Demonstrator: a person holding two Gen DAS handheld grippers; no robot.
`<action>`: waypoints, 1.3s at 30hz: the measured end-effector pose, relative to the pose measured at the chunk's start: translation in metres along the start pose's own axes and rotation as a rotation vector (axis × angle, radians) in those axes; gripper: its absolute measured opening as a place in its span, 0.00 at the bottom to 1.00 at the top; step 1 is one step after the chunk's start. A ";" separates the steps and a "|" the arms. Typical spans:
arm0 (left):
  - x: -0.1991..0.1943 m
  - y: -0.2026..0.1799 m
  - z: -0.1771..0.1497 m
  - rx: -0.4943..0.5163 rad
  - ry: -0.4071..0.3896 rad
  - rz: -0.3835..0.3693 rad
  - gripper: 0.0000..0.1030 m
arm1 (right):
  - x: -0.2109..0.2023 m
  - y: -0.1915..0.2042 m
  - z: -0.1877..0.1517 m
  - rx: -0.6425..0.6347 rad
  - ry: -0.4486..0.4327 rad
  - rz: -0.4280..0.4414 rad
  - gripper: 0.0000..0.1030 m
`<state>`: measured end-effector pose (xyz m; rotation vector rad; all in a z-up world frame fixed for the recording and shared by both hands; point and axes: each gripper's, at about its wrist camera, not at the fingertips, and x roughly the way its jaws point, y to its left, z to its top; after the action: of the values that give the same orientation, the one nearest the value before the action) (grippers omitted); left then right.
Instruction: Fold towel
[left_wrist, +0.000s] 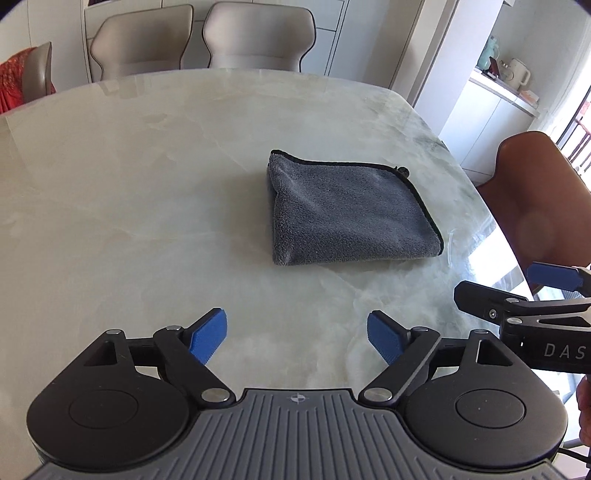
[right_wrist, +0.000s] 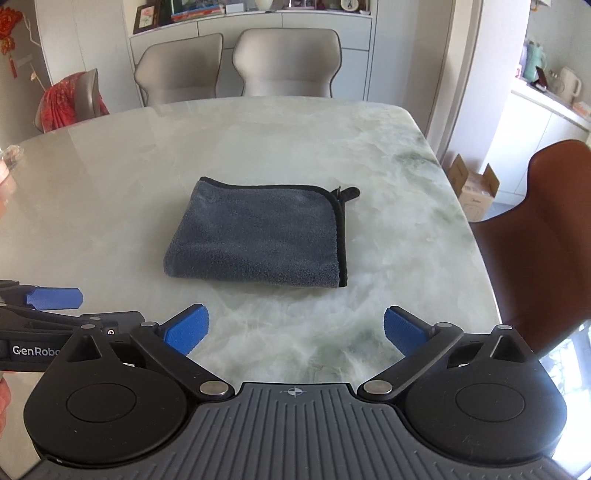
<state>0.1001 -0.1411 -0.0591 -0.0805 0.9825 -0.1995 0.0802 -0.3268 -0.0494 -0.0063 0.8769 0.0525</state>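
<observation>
A grey towel (left_wrist: 347, 210) with black edging lies folded into a small rectangle on the marble table (left_wrist: 129, 184). In the right wrist view the same towel (right_wrist: 258, 236) sits straight ahead, a small loop tab at its far right corner. My left gripper (left_wrist: 297, 338) hovers above the table, nearer than the towel, its blue pads wide apart with nothing between them. My right gripper (right_wrist: 295, 330) is also open and empty, short of the towel's near edge. Each gripper shows at the edge of the other's view: the right gripper (left_wrist: 517, 295), the left gripper (right_wrist: 55, 310).
Two grey chairs (right_wrist: 236, 62) stand at the table's far side. A chair draped with red cloth (right_wrist: 70, 99) is at the left. A brown chair (right_wrist: 546, 229) stands by the right edge, a cardboard box (right_wrist: 476, 188) on the floor behind it.
</observation>
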 end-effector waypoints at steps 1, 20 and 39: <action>-0.003 -0.002 -0.002 0.001 -0.003 0.006 0.86 | -0.004 0.001 -0.002 0.002 -0.003 0.000 0.99; -0.029 -0.017 -0.028 0.012 -0.045 0.101 0.86 | -0.024 0.001 -0.028 -0.003 -0.015 0.012 0.99; -0.033 -0.019 -0.029 0.034 -0.053 0.129 0.87 | -0.025 -0.001 -0.033 -0.007 -0.009 0.014 0.99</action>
<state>0.0555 -0.1522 -0.0449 0.0088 0.9281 -0.0954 0.0387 -0.3294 -0.0516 -0.0063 0.8682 0.0683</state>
